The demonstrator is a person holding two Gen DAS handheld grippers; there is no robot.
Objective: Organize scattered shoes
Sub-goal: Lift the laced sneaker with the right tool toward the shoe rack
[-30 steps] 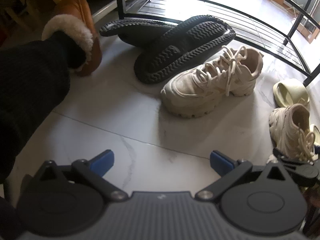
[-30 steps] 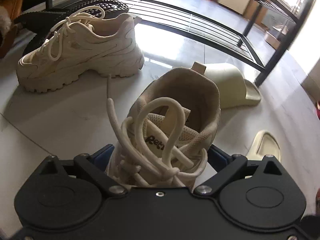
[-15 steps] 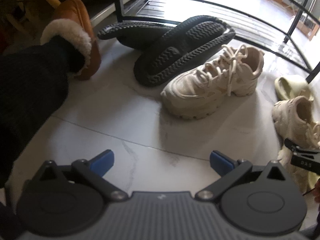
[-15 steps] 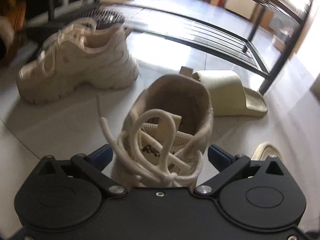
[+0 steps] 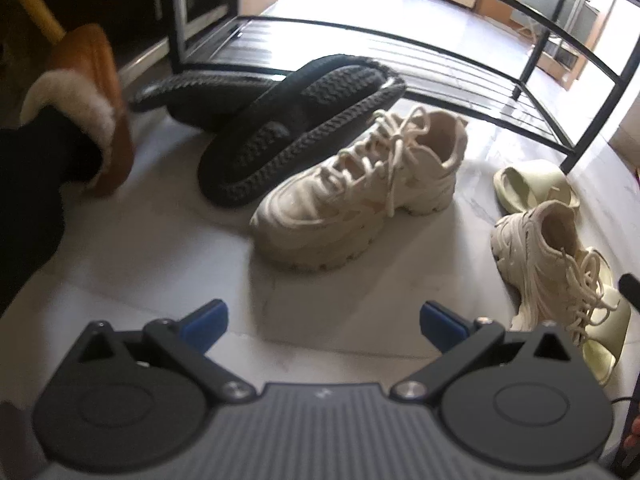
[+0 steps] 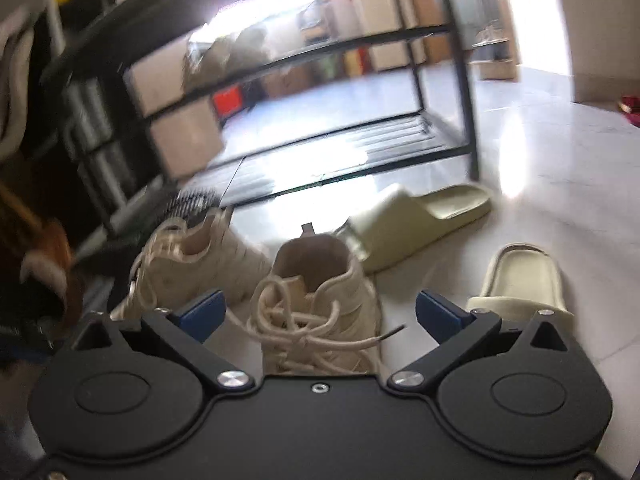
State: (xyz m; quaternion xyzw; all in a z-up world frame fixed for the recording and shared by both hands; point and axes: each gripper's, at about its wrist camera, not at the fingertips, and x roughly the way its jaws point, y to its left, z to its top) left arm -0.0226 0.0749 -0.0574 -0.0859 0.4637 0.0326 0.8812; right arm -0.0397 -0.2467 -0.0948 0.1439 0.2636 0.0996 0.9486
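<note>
The right gripper (image 6: 319, 316) is hovering with its blue-tipped fingers (image 6: 202, 314) spread wide, one on each side of a cream sneaker (image 6: 320, 308) and well apart from it. That sneaker is standing upright on the pale floor (image 6: 560, 184), heel away from the camera, its loose laces spilling toward the gripper body. Just to its left, a second cream sneaker (image 6: 188, 268) is lying blurred. To the right, a pale green slide (image 6: 520, 280) is sitting near the right finger, and another pale green slide (image 6: 416, 220) is resting farther off, its near end tipped up behind the sneaker's heel. Beyond them a black metal shoe rack (image 6: 352, 148) is standing with its slatted bottom shelf bare in this view.

The left gripper (image 5: 323, 320) is also hanging wide, its fingers (image 5: 206, 320) closing on nothing but bare floor. Ahead of it the chunky cream sneaker (image 5: 360, 192) is sitting on its sole, toe pointing near-left. Behind it two black slippers (image 5: 288, 128) are lying sole-up, one overlapping the other, close to the rack's front rail (image 5: 360, 32). At far left a tan fur-lined slipper (image 5: 92, 108) is being worn on a person's dark-clad leg (image 5: 28, 184). At the right edge the other sneaker (image 5: 548, 256) is lying partly over a green slide (image 5: 608, 320).
</note>
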